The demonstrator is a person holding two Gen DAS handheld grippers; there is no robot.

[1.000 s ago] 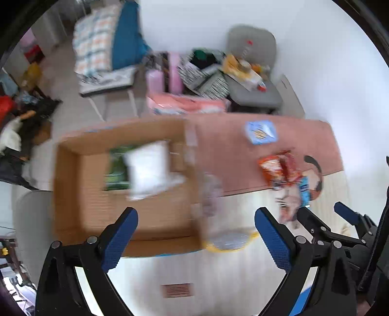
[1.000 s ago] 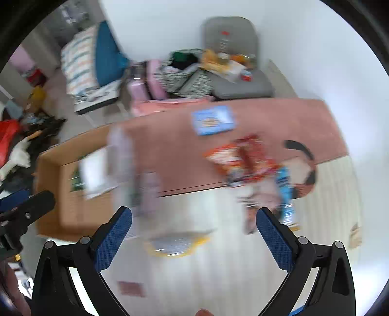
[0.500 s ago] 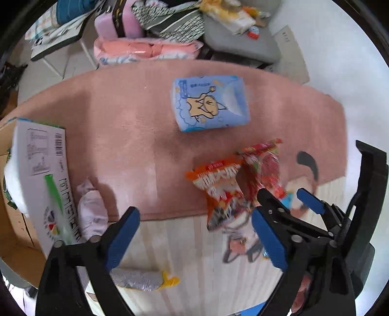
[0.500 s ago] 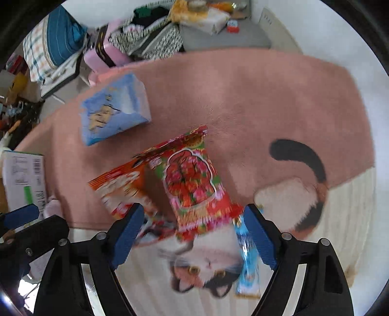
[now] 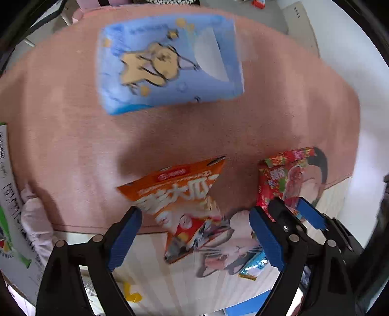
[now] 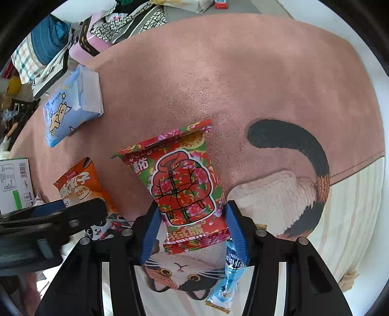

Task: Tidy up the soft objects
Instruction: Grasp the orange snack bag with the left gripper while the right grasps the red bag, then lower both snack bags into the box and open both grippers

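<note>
On the pink cat rug (image 6: 243, 73) lie a red flowered snack bag (image 6: 184, 184), an orange snack bag (image 5: 184, 194) and a blue tissue pack (image 5: 167, 63). My right gripper (image 6: 192, 231) has its blue pads against both sides of the red bag's lower part and is shut on it. The red bag also shows in the left wrist view (image 5: 279, 175). My left gripper (image 5: 194, 231) is open, with the orange bag lying between its fingers. The orange bag (image 6: 77, 184) and the tissue pack (image 6: 70, 107) show at left in the right wrist view.
A small blue sachet (image 6: 231, 277) lies by the right gripper's right finger. A white carton (image 5: 9, 206) and a pale soft bundle (image 5: 36, 218) lie at the rug's left edge. Clutter and bags (image 6: 126, 21) stand beyond the rug's far side.
Both grippers have moved down and closer to the rug. The right gripper has narrowed onto the red bag. The orange bag now sits between the left fingers.
</note>
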